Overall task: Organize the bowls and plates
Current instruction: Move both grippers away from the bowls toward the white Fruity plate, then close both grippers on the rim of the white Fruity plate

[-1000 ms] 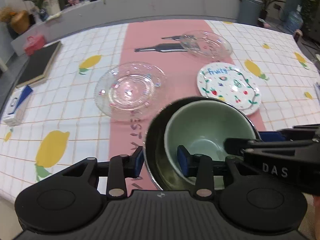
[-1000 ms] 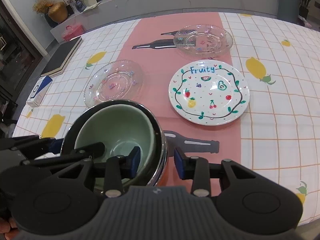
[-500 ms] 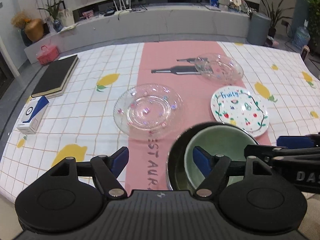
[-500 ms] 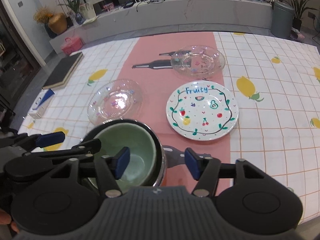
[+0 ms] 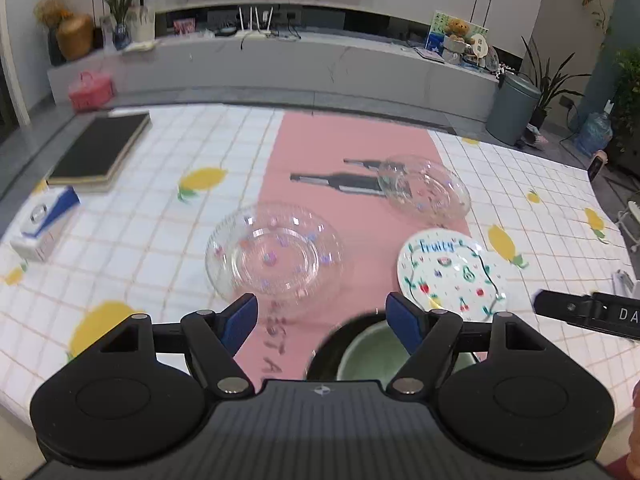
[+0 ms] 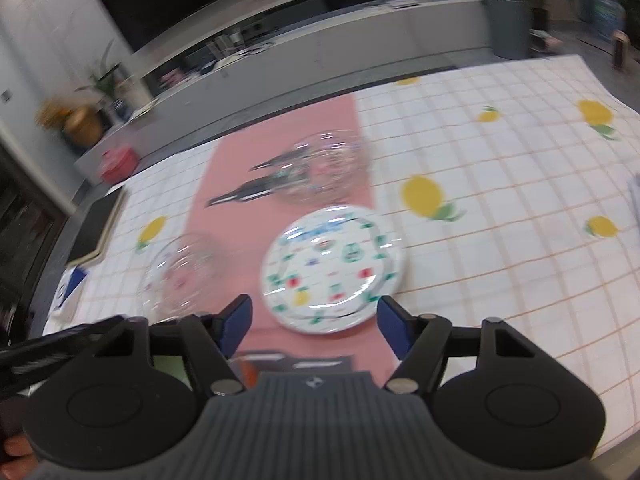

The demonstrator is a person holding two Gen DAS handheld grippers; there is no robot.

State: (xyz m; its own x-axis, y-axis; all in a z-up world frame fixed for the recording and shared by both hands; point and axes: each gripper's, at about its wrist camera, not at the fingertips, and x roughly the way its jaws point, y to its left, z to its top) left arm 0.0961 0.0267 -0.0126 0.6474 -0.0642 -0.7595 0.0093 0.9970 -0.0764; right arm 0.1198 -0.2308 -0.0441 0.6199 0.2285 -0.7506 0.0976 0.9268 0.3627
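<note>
Plates (image 5: 275,255) – lemon-print tablecloth (image 5: 140,240), TV behind.

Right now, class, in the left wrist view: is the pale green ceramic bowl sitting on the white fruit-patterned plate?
No: the pale green ceramic bowl sits nested inside a dark metal bowl, apart from the white fruit-patterned plate.

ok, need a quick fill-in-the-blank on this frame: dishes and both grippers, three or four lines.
1. The pale green bowl sits inside a dark ____ bowl.
2. The white round plate bears painted ____.
3. Two clear ____ plates lie on the tablecloth.
4. Left gripper and right gripper jaws are both ____, holding nothing.

Missing: metal; fruits; glass; open
</note>
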